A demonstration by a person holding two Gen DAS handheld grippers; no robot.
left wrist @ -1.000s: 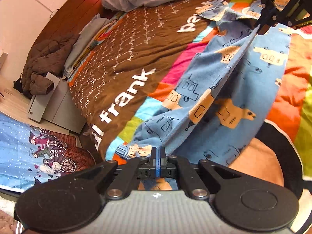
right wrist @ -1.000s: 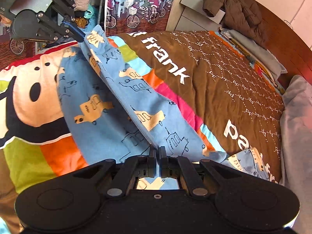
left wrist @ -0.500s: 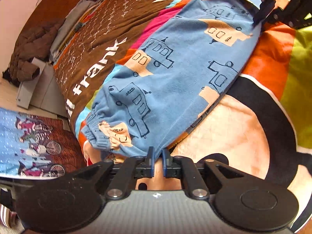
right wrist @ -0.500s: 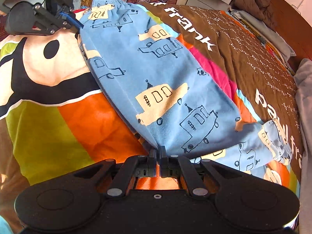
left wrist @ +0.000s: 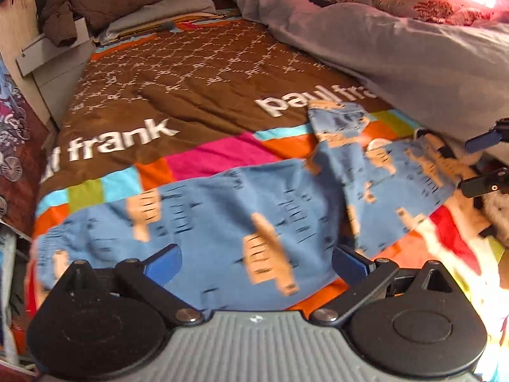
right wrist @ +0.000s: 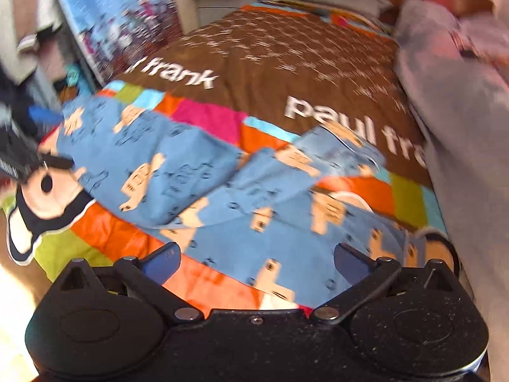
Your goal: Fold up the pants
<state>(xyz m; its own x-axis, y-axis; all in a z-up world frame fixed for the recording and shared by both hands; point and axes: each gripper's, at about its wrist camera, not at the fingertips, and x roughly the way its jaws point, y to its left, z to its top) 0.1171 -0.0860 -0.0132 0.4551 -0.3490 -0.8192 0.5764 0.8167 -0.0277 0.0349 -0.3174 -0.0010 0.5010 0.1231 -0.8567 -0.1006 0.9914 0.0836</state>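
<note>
The blue pants [left wrist: 222, 213] with tan vehicle prints lie across the colourful bedspread, folded lengthwise with one leg over the other. They also show in the right wrist view [right wrist: 222, 197]. My left gripper [left wrist: 256, 262] is open and empty just above the near edge of the pants at the cuff end. My right gripper [right wrist: 256, 262] is open and empty above the waist end. The right gripper's blue fingers [left wrist: 483, 141] show at the right edge of the left wrist view. Both views are blurred.
The bedspread [left wrist: 178, 89] is brown with white "paul frank" lettering and coloured blocks. A grey duvet [left wrist: 397, 47] is heaped at the right. A brown jacket [left wrist: 89, 0] lies on a white bedside unit at the far left. Patterned fabric [right wrist: 121, 25] hangs beside the bed.
Both grippers have opened and let go of the pants, which now lie on the bed. Both have drawn back and tilted up toward the headboard.
</note>
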